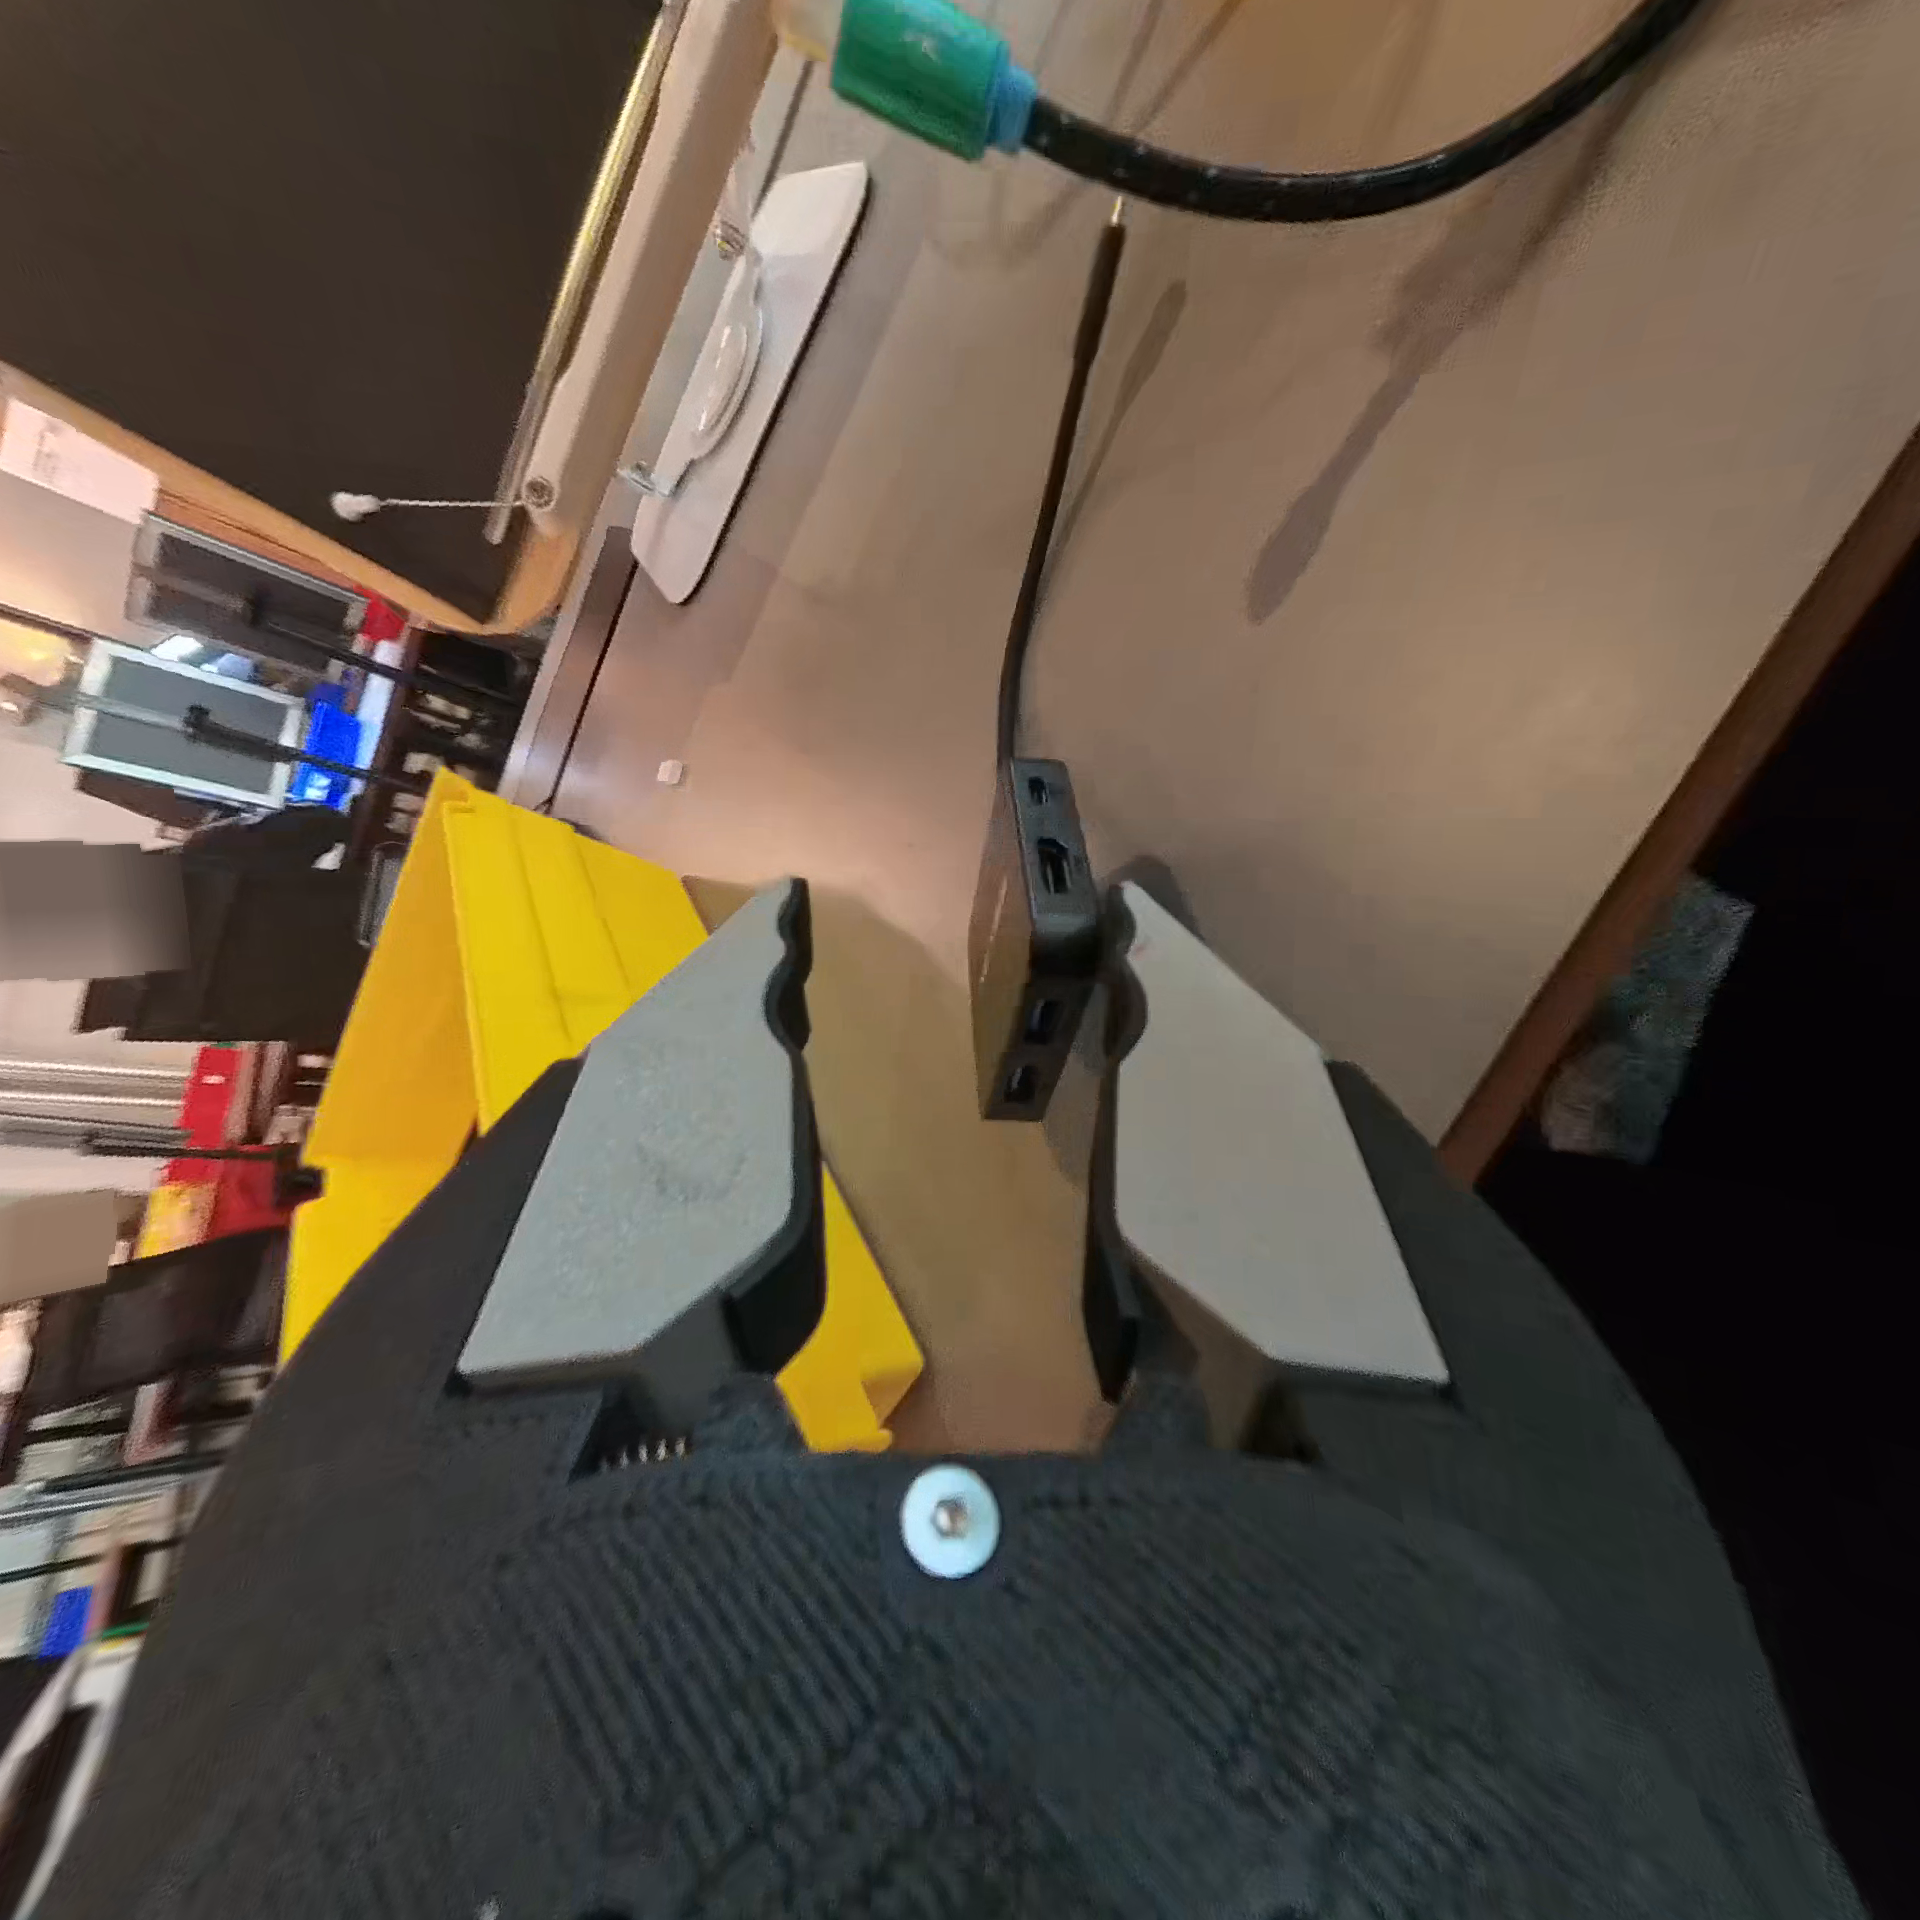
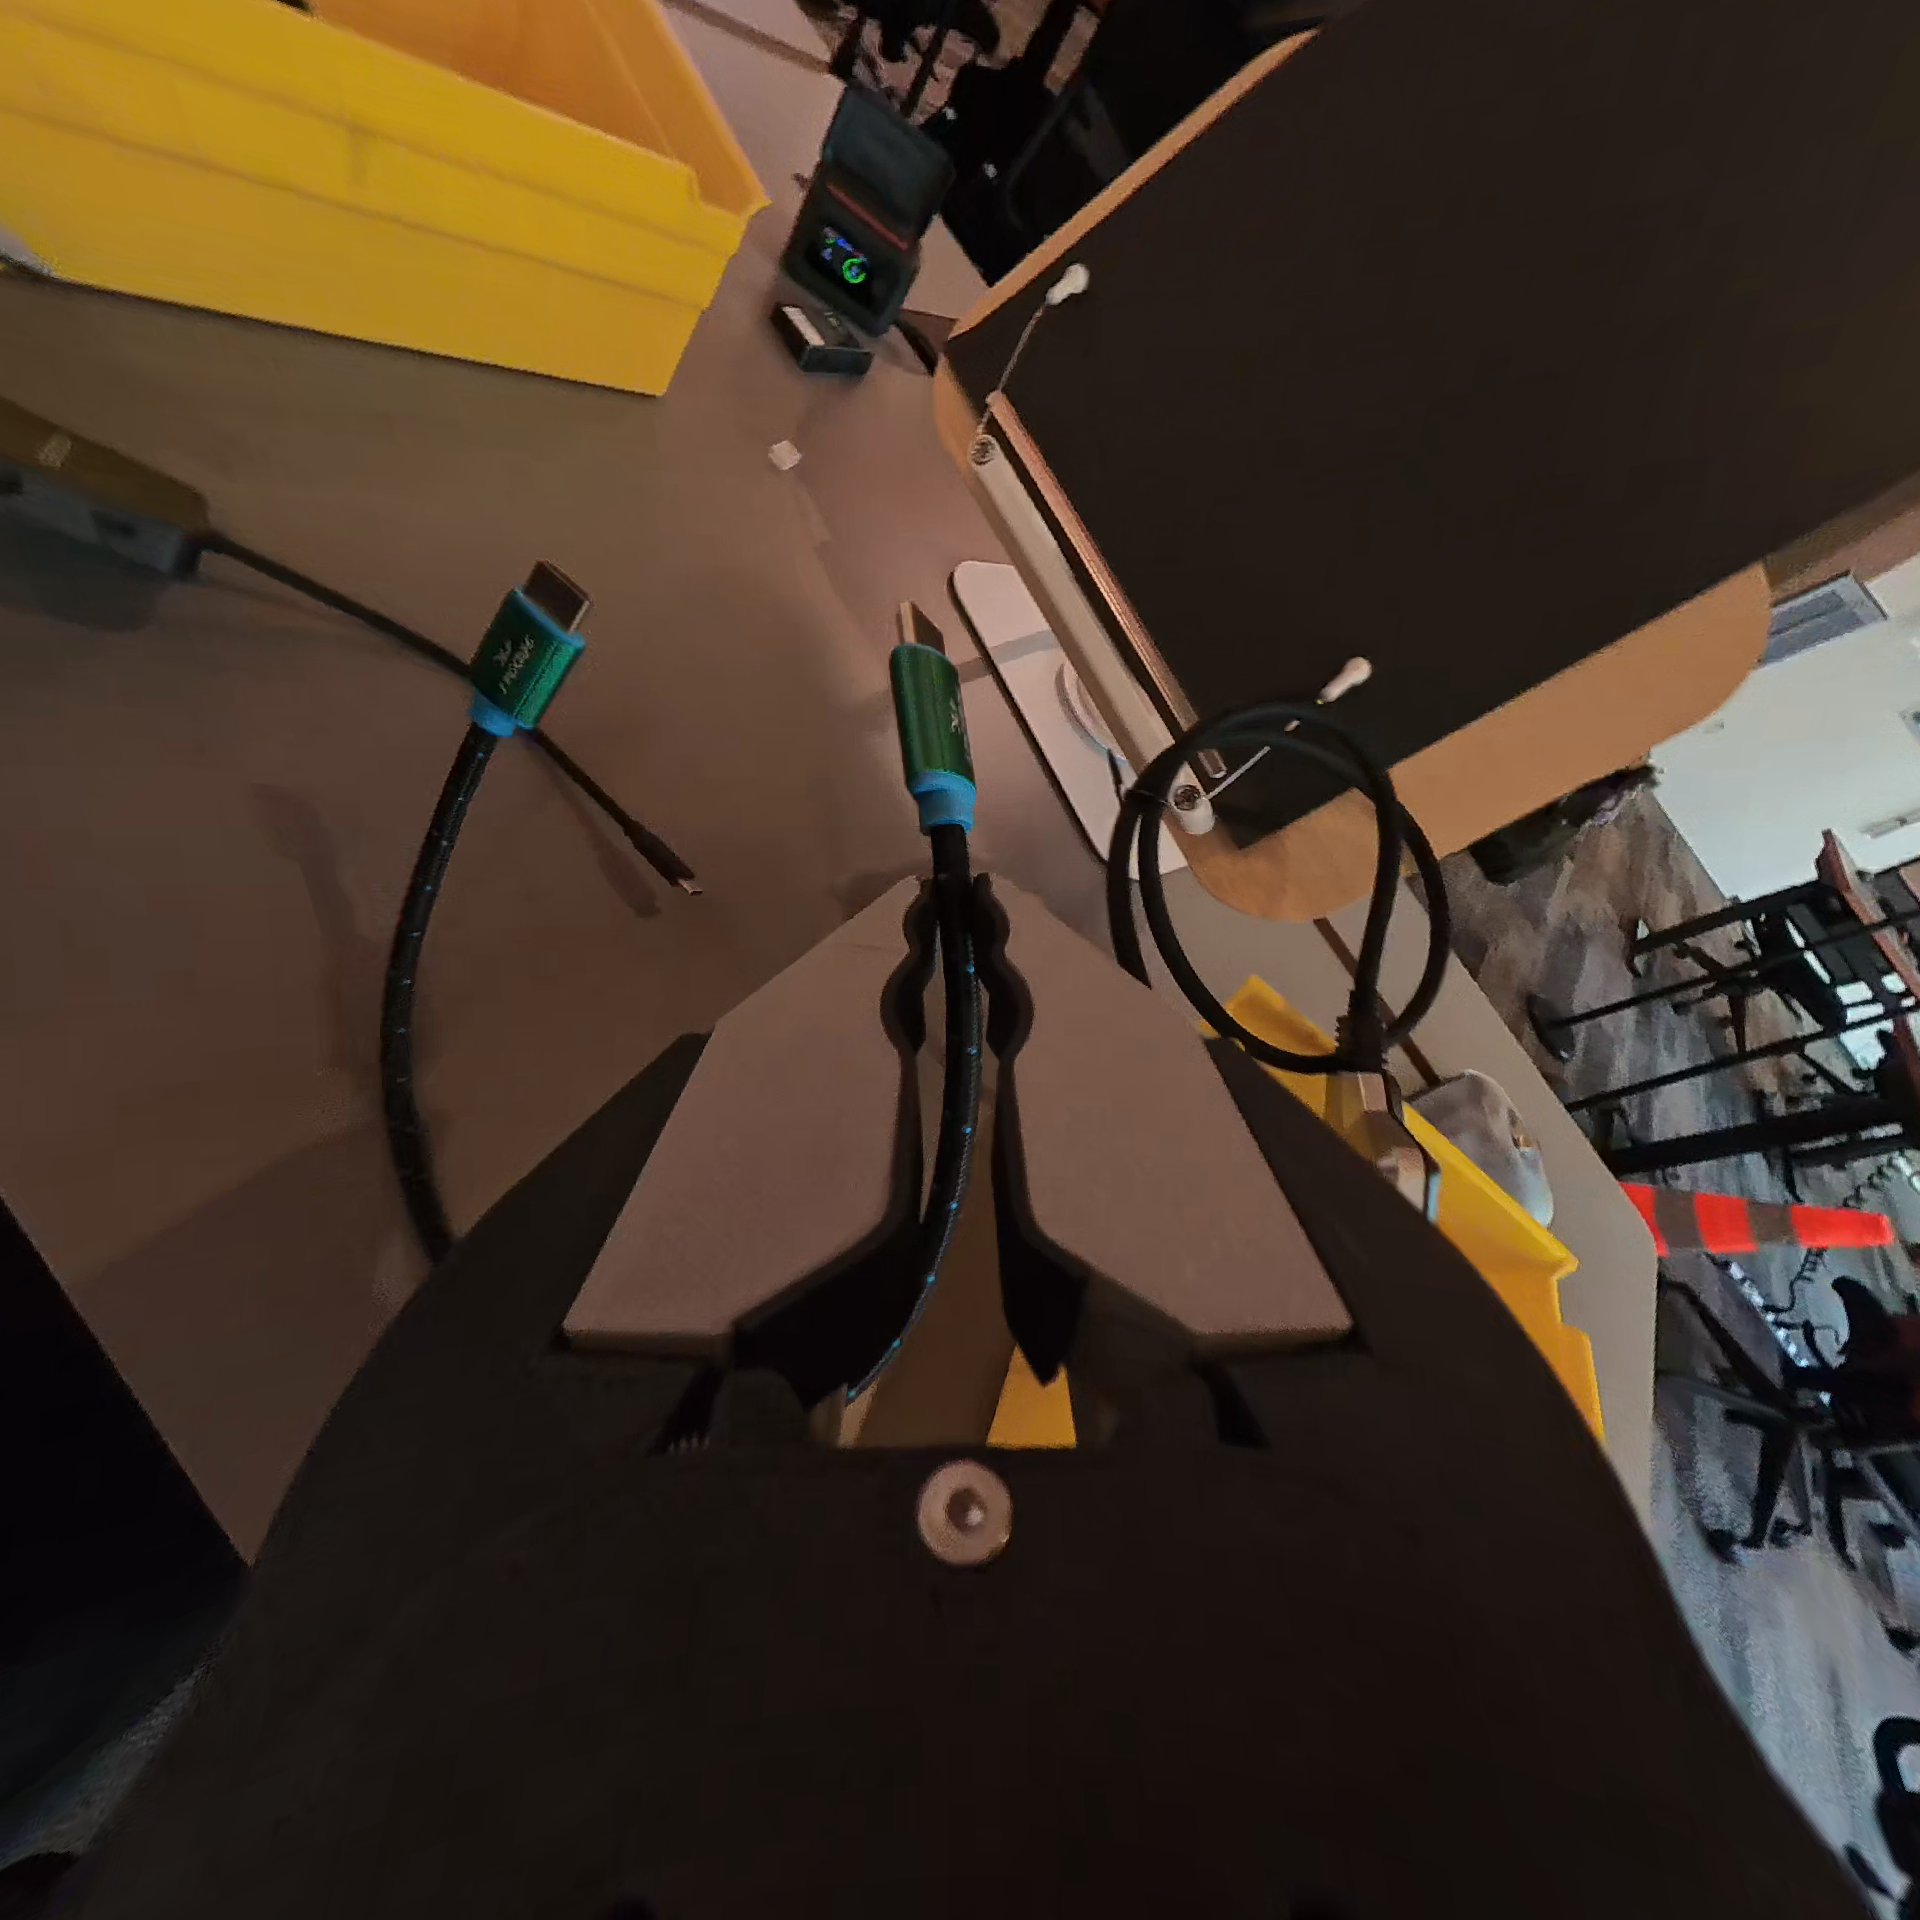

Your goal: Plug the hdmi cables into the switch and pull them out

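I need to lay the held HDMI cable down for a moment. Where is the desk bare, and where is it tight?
Bare desk lies between the yellow bin and the loose green plug, and on the near side of that plug's cable, toward the desk edge. It is tight by the switch, where the open left gripper sits, and around the coiled black cord. The right gripper grips the HDMI cable.

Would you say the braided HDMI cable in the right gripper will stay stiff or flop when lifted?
Probably semi-stiff: held by the right gripper, the HDMI cable keeps its green plug upright. Its free end also arcs off the table, so expect springy swing.
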